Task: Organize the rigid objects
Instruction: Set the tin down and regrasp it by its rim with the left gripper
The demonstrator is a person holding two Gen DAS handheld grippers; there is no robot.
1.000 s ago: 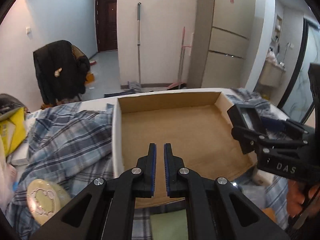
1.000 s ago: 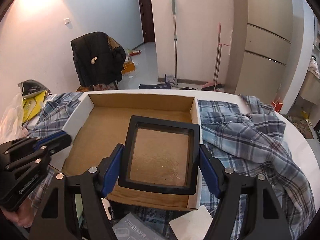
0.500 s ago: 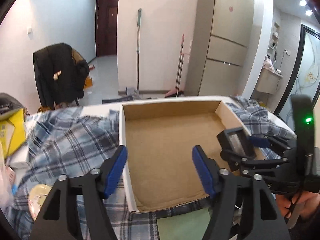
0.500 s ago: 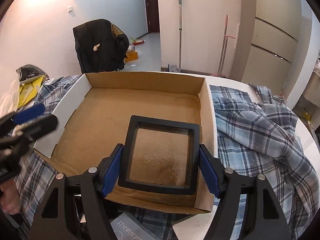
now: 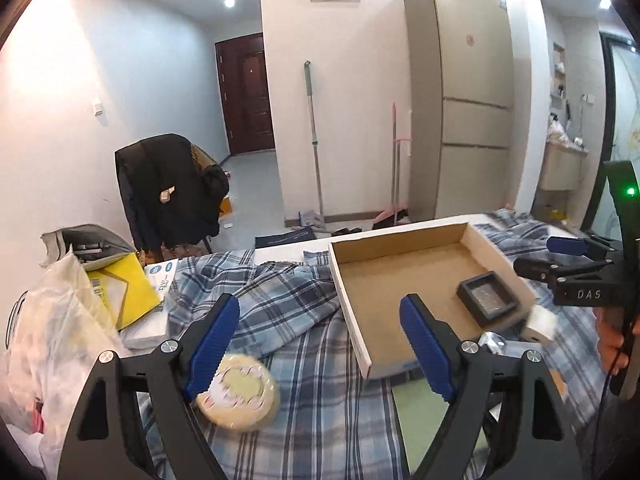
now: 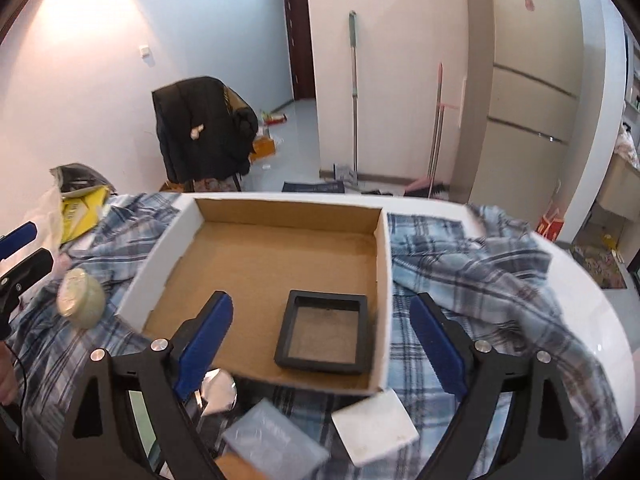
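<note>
A shallow cardboard box (image 6: 184,236) with white outer walls lies on a plaid cloth; it also shows in the left wrist view (image 5: 344,292). A black square frame box (image 6: 322,332) rests flat in its near right corner, seen too in the left wrist view (image 5: 486,298). My right gripper (image 6: 320,340) is open and empty, drawn back above the frame. My left gripper (image 5: 320,340) is open and empty, left of the cardboard box, with a round pale-green tin (image 5: 238,394) by its left finger. The tin also shows in the right wrist view (image 6: 80,298).
A white square pad (image 6: 374,426), a clear plastic case (image 6: 276,438) and a shiny foil piece (image 6: 218,394) lie near the box's front. A yellow packet (image 5: 120,292) and plastic bags (image 5: 52,344) crowd the left. A plaid shirt (image 6: 480,276) covers the right.
My right gripper has opened, let the black frame down into the box and pulled back. My left gripper has opened wide, risen and moved left toward the round tin.
</note>
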